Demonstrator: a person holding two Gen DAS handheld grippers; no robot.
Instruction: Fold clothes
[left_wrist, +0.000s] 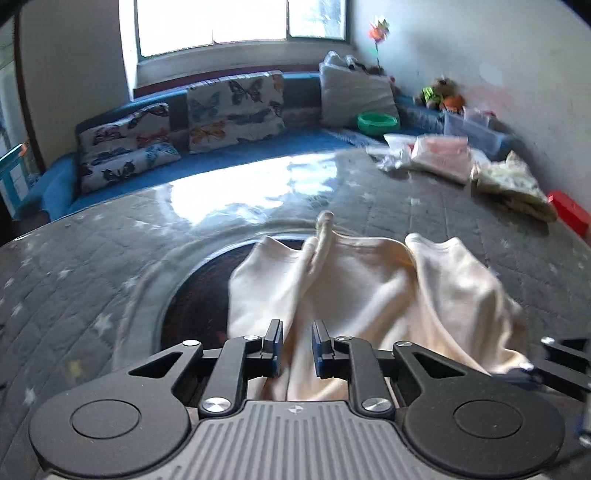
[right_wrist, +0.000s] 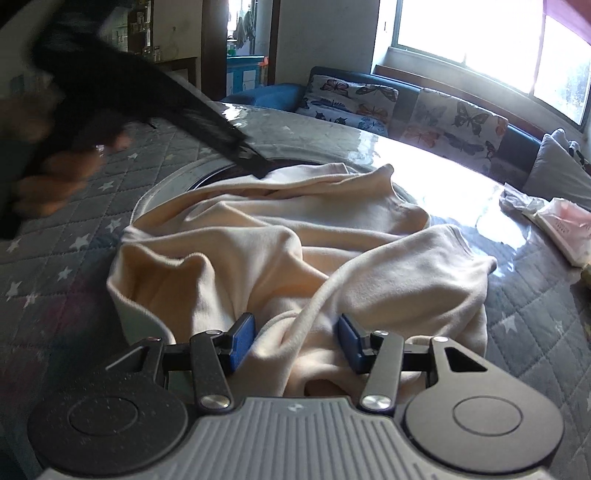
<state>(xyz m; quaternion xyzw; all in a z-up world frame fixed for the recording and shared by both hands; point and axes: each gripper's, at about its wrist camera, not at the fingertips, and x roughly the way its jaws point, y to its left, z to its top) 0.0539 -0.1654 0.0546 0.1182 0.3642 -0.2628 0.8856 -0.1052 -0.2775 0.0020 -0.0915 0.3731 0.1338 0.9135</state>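
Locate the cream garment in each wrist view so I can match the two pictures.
Left wrist: cream garment lies lower centre to right, crumpled.
Right wrist: cream garment fills the centre, bunched.
Shared landmark: butterfly cushions below the window.

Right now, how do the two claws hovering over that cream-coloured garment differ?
The left claw has its fingers close together, leaving a narrow gap; the right claw stands much wider. The left claw's gap shows only flat cream garment beneath, while a cord-like ridge of the cloth runs up between the right claw's fingers. Both have blue pads and point down at the garment, neither pinching it.
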